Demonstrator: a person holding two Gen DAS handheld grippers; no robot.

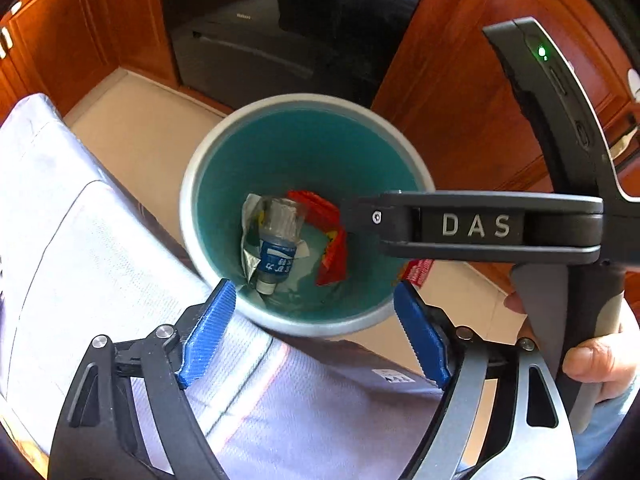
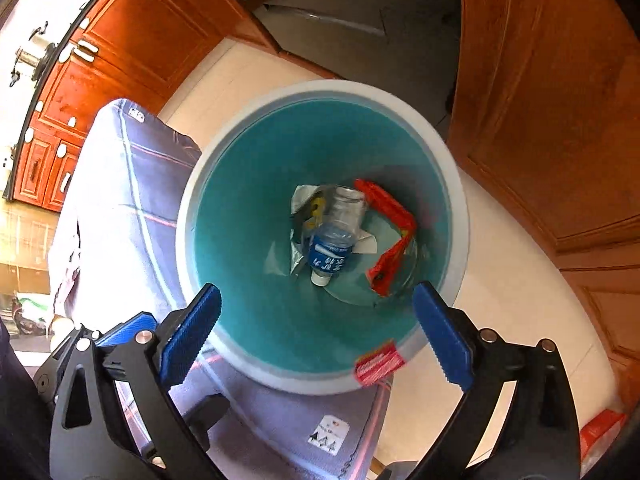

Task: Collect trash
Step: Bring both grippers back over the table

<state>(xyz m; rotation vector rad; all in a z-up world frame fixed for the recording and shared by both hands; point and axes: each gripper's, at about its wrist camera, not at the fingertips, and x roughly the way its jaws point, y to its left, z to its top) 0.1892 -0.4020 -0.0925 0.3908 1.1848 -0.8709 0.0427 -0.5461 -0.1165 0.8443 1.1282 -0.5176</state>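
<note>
A teal bin [image 1: 208,184] with a pale grey rim stands on the floor, and I look straight down into it in both wrist views. At its bottom lie a clear plastic bottle [image 2: 338,236] with a blue label, a crumpled red wrapper [image 2: 394,240] and a silvery wrapper [image 2: 302,204]. A small red packet [image 2: 378,362] shows blurred at the near rim. My left gripper [image 1: 314,292] hangs open over the bin's near edge, nothing between its blue pads. My right gripper [image 2: 316,292] is open too, over the bin mouth and empty. Its black body [image 1: 480,224], held by a hand [image 1: 600,356], crosses the left wrist view.
A pale lilac cushioned seat [image 1: 100,260] with red stripes presses against the bin's near left side. Reddish wooden cabinets [image 2: 132,40] and a wooden door [image 2: 540,120] ring the beige tiled floor [image 2: 520,300]. An orange item [image 2: 600,432] lies on the floor at lower right.
</note>
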